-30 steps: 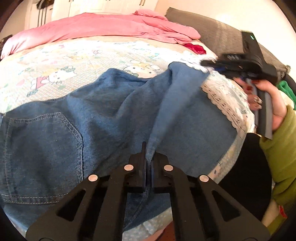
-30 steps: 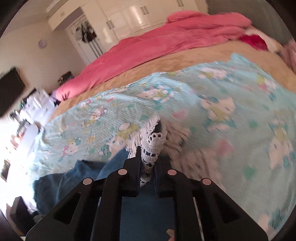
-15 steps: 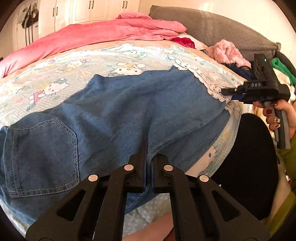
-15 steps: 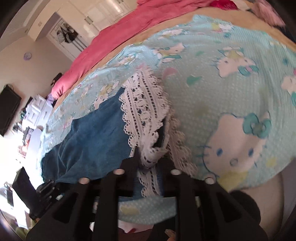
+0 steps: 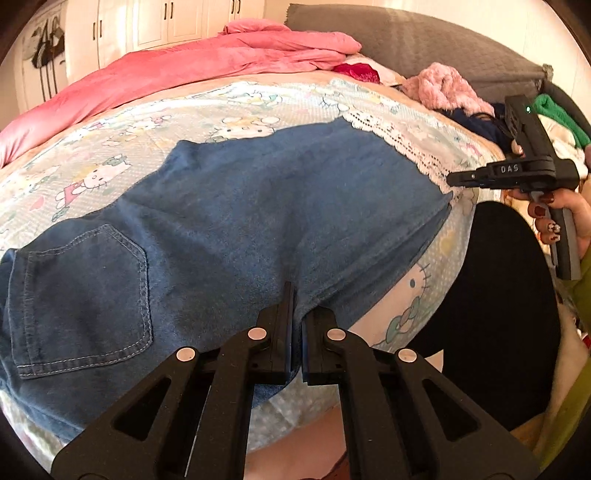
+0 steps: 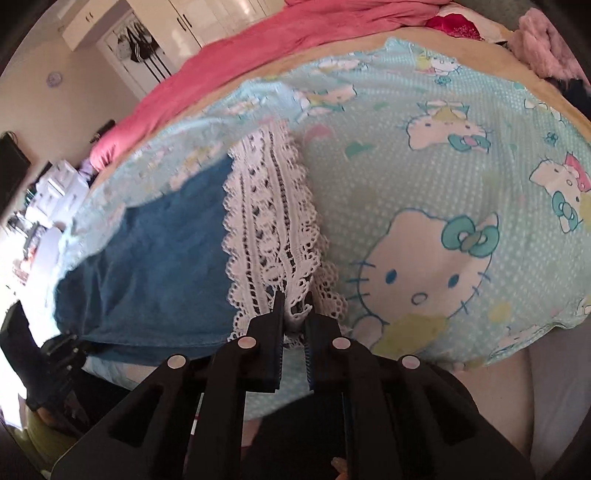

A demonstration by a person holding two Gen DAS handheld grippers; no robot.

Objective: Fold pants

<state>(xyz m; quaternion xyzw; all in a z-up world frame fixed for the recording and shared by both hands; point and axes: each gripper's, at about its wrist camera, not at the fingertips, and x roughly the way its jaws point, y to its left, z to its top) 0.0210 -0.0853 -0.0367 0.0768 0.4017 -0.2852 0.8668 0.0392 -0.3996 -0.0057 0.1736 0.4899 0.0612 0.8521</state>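
Blue denim pants (image 5: 229, 221) with a back pocket and a white lace hem (image 5: 402, 144) lie flat across the bed, folded lengthwise. My left gripper (image 5: 298, 295) is shut on the near denim edge at mid-leg. My right gripper (image 6: 295, 299) is shut on the lace hem (image 6: 269, 221) at the near corner; it also shows in the left wrist view (image 5: 458, 179), at the pants' right end. The denim shows in the right wrist view (image 6: 159, 266), left of the lace.
The pants rest on a Hello Kitty sheet (image 5: 122, 147) at the bed's near edge. A pink duvet (image 5: 184, 70) lies at the back. A pile of clothes (image 5: 443, 88) and a grey headboard (image 5: 424, 40) are at the right. Wardrobes (image 6: 177, 22) stand beyond.
Both grippers brought the raised leg down toward the near edge. The denim now lies flat on the bed, and the lace hem is spread out in front of the right gripper.
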